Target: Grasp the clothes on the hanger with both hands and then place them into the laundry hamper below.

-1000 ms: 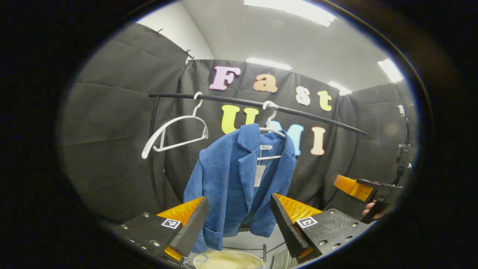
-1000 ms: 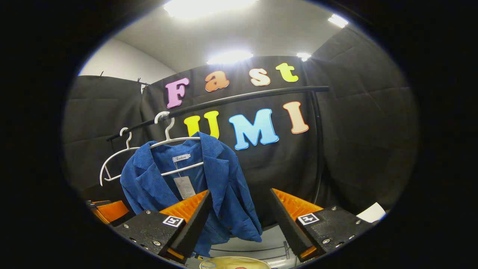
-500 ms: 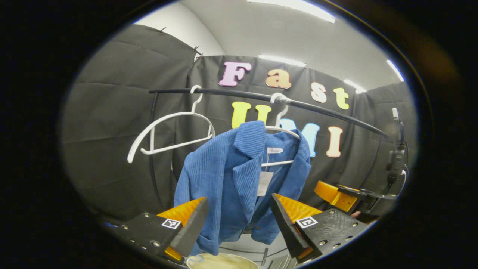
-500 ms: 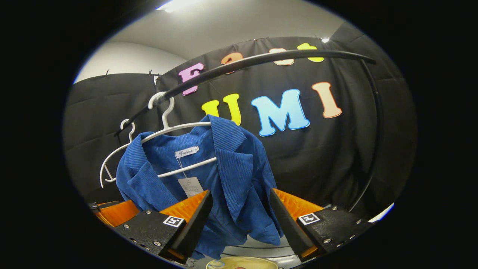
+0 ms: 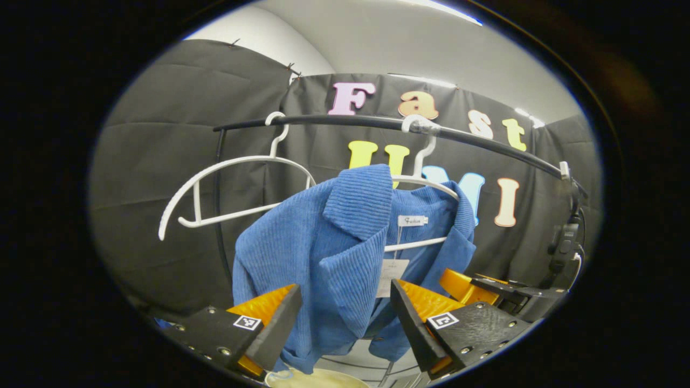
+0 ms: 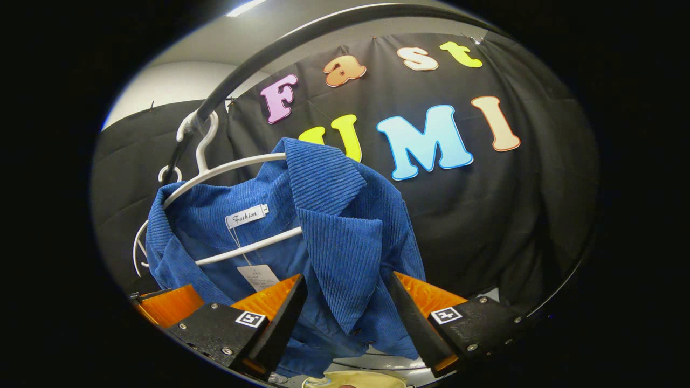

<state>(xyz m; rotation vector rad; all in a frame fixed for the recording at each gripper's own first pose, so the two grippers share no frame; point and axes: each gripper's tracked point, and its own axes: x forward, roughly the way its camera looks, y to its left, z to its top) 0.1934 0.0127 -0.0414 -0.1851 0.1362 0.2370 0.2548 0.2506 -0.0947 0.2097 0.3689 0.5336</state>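
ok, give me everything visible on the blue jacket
The blue jacket looks like ribbed corduroy, with a wide collar and lapels, hanging open on a white hanger hooked over the black rail. A neck label and paper tag show inside. It droops above the cream hamper rim. Both open grippers, left and right, frame a lapel without gripping.

Recording booth: black cloth walls (image 5: 161,140), garment rail (image 5: 334,121), ceiling strip lights (image 5: 442,6).
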